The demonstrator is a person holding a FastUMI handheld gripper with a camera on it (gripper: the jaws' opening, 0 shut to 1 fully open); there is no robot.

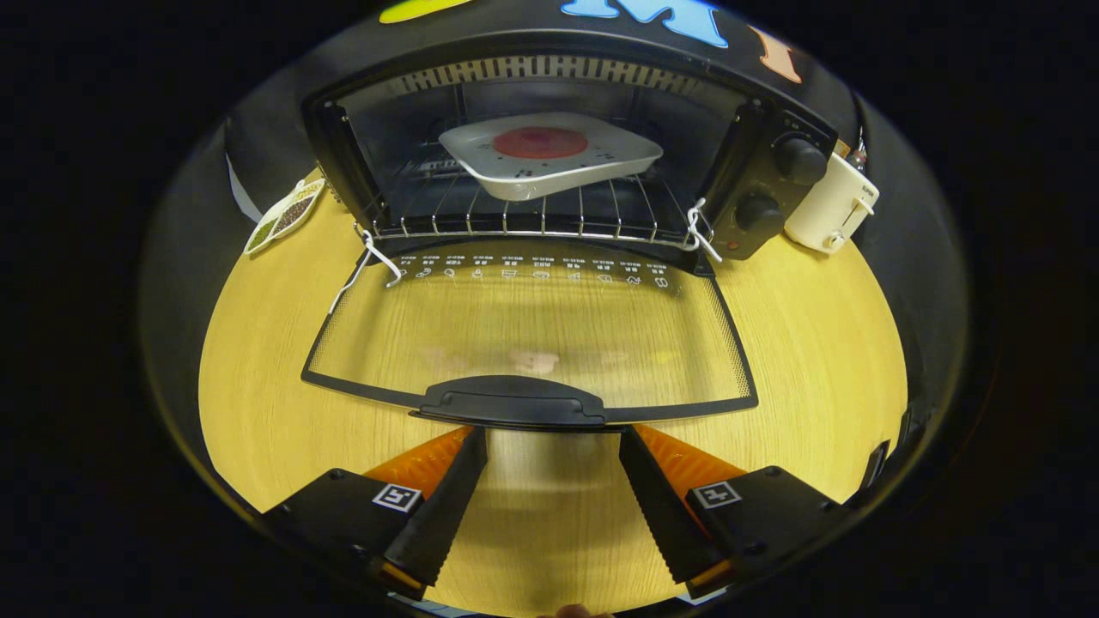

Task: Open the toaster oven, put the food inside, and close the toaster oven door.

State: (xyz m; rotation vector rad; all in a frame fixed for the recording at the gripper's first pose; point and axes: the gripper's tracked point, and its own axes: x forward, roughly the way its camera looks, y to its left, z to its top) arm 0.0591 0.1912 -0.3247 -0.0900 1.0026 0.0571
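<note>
Reaching toward the handle [513,402] of the open toaster oven [549,154] door [528,330], 2 of 3 steps apparently done.
Food [540,142] on its tray [549,167] inside on the rack [532,219]; gripper [553,446] empty, fingers spread, tips just under the handle; closing left.

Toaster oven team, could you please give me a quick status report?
Claw open, tips under door handle. Toaster oven door down, white dish on rack. Nothing blocking door.

Wood table [798,343] w/ toaster oven [764,184], white toaster [828,210], dish [283,216].
</note>
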